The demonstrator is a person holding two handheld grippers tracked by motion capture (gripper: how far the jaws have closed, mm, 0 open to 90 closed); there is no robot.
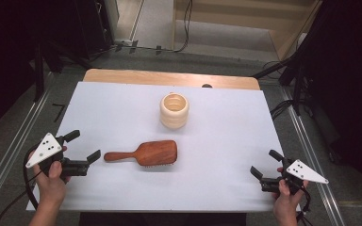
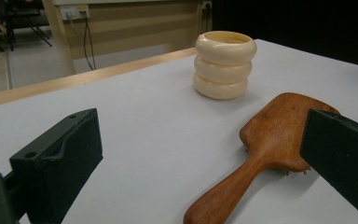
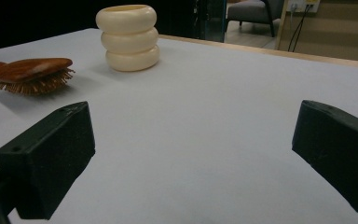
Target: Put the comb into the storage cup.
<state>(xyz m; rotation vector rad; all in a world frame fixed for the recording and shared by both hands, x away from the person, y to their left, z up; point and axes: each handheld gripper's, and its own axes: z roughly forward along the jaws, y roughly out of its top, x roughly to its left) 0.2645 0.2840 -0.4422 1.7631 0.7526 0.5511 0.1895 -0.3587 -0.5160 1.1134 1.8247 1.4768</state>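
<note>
A brown wooden hairbrush [image 1: 143, 153] lies bristles down at the middle of the white table top, handle pointing left. Behind it stands a cream ribbed cup [image 1: 174, 110], upright and open at the top. My left gripper [image 1: 83, 146] rests at the front left, open, its jaws just left of the brush handle [image 2: 223, 196] and holding nothing. My right gripper [image 1: 266, 163] is at the front right, open and empty, far from both objects. In the right gripper view the hairbrush [image 3: 30, 72] and cup [image 3: 127, 37] show at the upper left.
The white table top [image 1: 226, 136] has a wooden strip [image 1: 169, 77] along its far edge. Dark stands and cables ring the table on the floor. A wide bare stretch lies between the brush and the right gripper.
</note>
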